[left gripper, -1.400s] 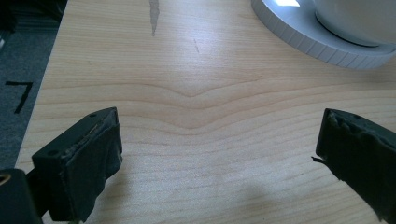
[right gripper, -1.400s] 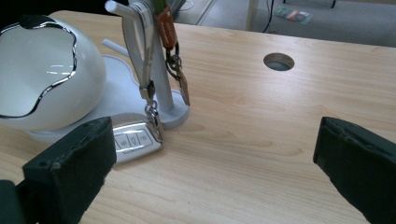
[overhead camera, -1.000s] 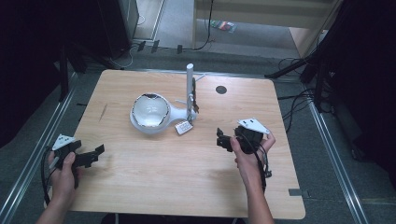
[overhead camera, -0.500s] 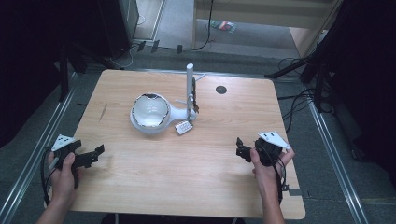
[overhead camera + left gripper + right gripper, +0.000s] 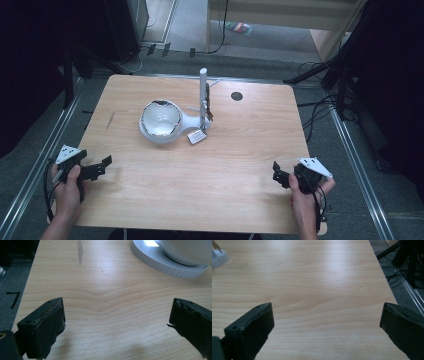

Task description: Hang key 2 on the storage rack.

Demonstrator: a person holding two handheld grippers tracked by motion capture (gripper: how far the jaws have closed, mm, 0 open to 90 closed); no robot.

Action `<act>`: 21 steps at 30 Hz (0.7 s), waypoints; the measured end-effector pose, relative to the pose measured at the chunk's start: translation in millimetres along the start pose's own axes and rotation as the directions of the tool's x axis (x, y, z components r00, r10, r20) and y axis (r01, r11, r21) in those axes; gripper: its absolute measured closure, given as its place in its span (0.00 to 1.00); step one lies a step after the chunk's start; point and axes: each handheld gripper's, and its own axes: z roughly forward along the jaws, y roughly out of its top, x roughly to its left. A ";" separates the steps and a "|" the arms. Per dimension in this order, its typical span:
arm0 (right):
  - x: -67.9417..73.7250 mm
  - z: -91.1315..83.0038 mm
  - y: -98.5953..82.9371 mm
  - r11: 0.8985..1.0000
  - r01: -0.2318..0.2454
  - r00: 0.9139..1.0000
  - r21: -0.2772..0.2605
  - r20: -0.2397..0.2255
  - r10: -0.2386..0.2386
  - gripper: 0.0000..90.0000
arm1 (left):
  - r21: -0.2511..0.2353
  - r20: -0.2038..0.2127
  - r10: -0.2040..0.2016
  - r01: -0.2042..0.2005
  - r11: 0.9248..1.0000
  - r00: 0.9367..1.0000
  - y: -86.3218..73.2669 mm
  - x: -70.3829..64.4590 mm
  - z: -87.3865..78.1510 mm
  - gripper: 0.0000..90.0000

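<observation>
Overhead, in the high view, the white bowl [image 5: 161, 120] sits on a white stand [image 5: 195, 121] with an upright post, around the middle of the desk [image 5: 240, 150] and somewhat toward its far edge. A small tag [image 5: 196, 137] lies touching the stand's near side. The left gripper [image 5: 102, 164] hovers near the near-left corner, the right gripper [image 5: 278, 176] near the near-right corner, both well apart from the bowl.

Next, the left gripper view: the jaws of the left gripper [image 5: 115, 325] stand released, wide apart over bare wood, with the bowl [image 5: 185, 251] and its ribbed base at the top right.

Lastly, the right gripper view: the right gripper [image 5: 327, 327] is likewise released and grasps nothing; a bit of the stand [image 5: 218, 257] shows at the top left.
</observation>
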 end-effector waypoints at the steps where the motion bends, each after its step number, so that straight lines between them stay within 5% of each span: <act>1: -4.5 -0.7 -3.2 1.000 -0.010 1.000 0.007 0.013 0.010 0.00 | 0.001 -0.003 0.002 -0.002 1.000 1.000 0.0 -0.2 0.1 0.01; 16: -49.9 -28.4 -35.0 0.999 -0.050 0.998 0.016 0.033 0.050 0.00 | -0.008 0.001 0.009 -0.009 1.000 1.000 -1.0 -1.3 -1.7 0.01; 21: -64.4 -36.4 -42.5 0.988 -0.152 0.987 -0.019 -0.052 0.151 0.00 | -0.016 -0.003 -0.008 0.008 1.000 1.000 -1.2 0.3 -2.0 0.01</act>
